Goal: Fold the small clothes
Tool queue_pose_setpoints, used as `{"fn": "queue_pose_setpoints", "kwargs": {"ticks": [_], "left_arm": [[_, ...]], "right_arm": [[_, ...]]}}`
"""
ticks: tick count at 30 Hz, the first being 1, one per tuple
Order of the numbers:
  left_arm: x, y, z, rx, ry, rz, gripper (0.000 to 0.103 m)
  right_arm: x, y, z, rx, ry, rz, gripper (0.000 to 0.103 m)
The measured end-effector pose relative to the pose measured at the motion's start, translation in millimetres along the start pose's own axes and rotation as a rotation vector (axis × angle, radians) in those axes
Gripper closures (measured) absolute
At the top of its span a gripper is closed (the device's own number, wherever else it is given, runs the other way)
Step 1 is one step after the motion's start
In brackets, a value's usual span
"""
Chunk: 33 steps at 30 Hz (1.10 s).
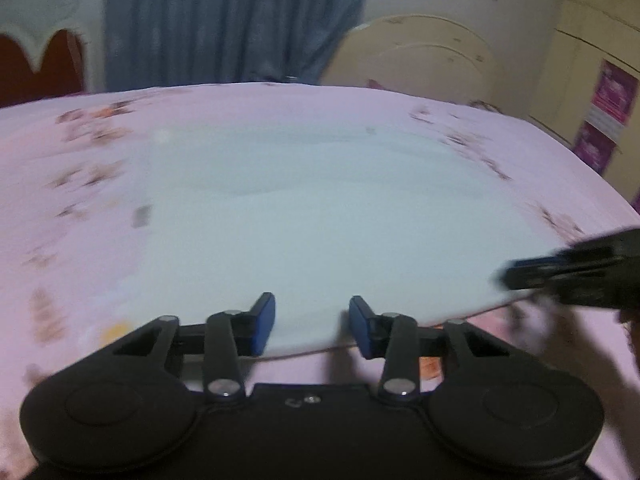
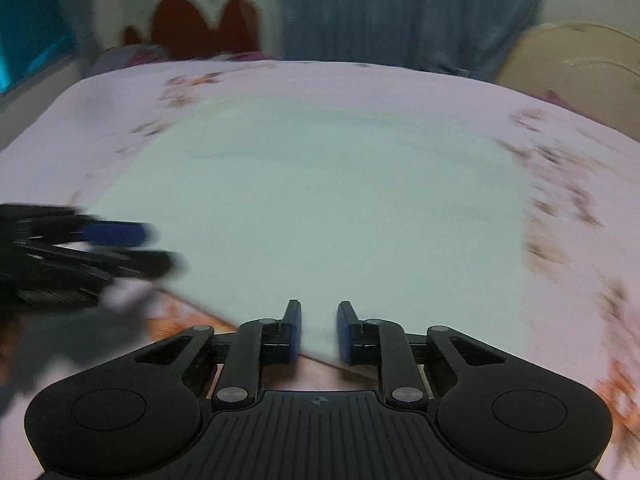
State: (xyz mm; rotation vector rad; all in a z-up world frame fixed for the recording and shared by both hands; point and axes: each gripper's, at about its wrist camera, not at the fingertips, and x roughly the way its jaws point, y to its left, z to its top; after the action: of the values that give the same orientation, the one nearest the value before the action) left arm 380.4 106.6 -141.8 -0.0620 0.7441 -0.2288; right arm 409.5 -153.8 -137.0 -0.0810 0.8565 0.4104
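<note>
Both views are smearing with motion blur. The pale mint garment (image 1: pixel 320 216) is lying spread flat on the bed (image 1: pixel 80 168), which is wearing a pink floral sheet, and its near hem is sitting right at the tips of both tools.

Left tongs (image 1: pixel 312 326): the blue pads (image 1: pixel 264 324) are standing apart with a clear gap, the garment's near edge is passing between them, and they are not pressing on it.

Right tongs (image 2: pixel 319 330): the gap here is narrower, and a strip of the garment's near edge (image 2: pixel 319 336) is running up between the blue pads (image 2: pixel 294 332). Fabric is filling that slot, yet whether the pads are actually biting on it is not something these blurred views are settling.

In the left view the right tongs are showing as a dark smear at the right edge, over the garment's near right corner. In the right view the left tongs (image 2: pixel 152 248) are blurring in from the left, over the near left corner.

Beyond the bed, a blue-grey curtain (image 1: pixel 224 20) is hanging, and a cream cabinet (image 1: pixel 432 52) is standing beside it.
</note>
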Motion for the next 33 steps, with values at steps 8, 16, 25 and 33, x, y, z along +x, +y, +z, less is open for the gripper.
{"fn": "queue_pose_setpoints", "kwargs": {"ticks": [8,16,25,33], "left_arm": [[-17.2,24.3,-12.5,-0.041,-0.007,0.065,0.066],[-16.1,17.8,-13.4,-0.045,0.002,0.097,0.066],[-21.0,16.1,-17.8,-0.055,-0.008,0.120,0.066],[-22.4,18.6,-21.7,-0.074,-0.009,0.129,0.068]], "right_arm": [[-22.7,-52.9,-22.5,0.123,0.019,-0.096,0.103],[-23.4,-52.2,-21.1,0.130,0.022,-0.143,0.103],[-25.8,-60.0,-29.4,0.146,0.013,-0.151,0.103],[-28.7,-59.6,-33.5,0.133,0.010,-0.146,0.103]]}}
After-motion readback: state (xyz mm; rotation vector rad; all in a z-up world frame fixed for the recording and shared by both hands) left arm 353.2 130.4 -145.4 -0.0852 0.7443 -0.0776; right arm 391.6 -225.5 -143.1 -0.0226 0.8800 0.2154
